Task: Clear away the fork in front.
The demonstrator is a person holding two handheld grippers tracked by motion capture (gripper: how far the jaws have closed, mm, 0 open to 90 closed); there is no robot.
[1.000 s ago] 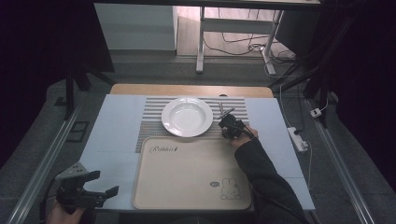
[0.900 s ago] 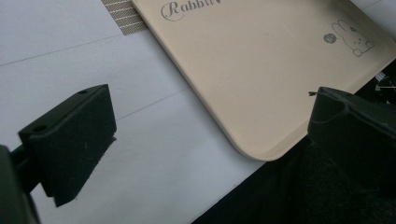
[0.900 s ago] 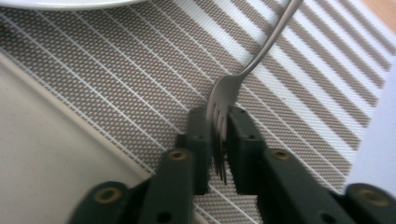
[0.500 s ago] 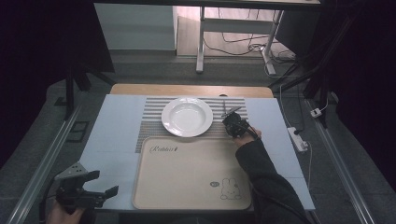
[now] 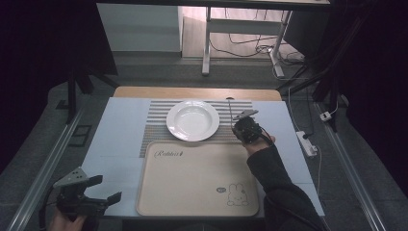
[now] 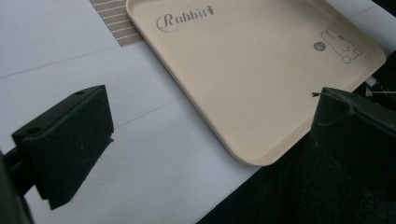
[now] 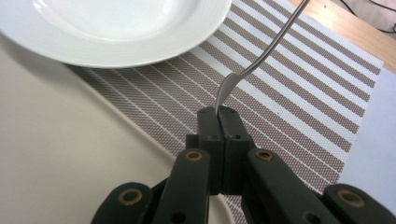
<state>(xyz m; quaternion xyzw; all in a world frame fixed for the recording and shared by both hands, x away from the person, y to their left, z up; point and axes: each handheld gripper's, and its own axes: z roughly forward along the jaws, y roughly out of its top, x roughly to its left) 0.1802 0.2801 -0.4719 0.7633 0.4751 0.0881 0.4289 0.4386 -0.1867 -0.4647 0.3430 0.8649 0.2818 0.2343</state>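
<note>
- Right gripper [image 7: 218, 112]: jaws pressed together on the flattened end of a thin metal utensil [image 7: 261, 53], whose slender handle runs up and away over the striped placemat [image 7: 299, 107]. Whether it is a fork or a spoon cannot be told.
- In the high view, the right gripper [image 5: 239, 123] sits at the right part of the striped placemat [image 5: 154, 126], just beside the white plate [image 5: 193, 120] and just past the far right corner of the tray [image 5: 192, 183].
- White plate [image 7: 116, 28]: a shallow, empty dish resting on the placemat, near the tray's far edge.
- Tray [image 6: 261, 70]: beige, rectangular, printed with "Rabbit" at one corner and a small rabbit drawing at the opposite one; it lies on the pale table cover [image 5: 115, 139] at the near side.
- Left gripper [image 5: 98, 190]: held at the near left corner of the table, left of the tray; jaws spread wide with nothing between them.
- Left gripper view: the two black jaws stand far apart over the pale table cover [image 6: 154, 177] and the tray's near corner.
</note>
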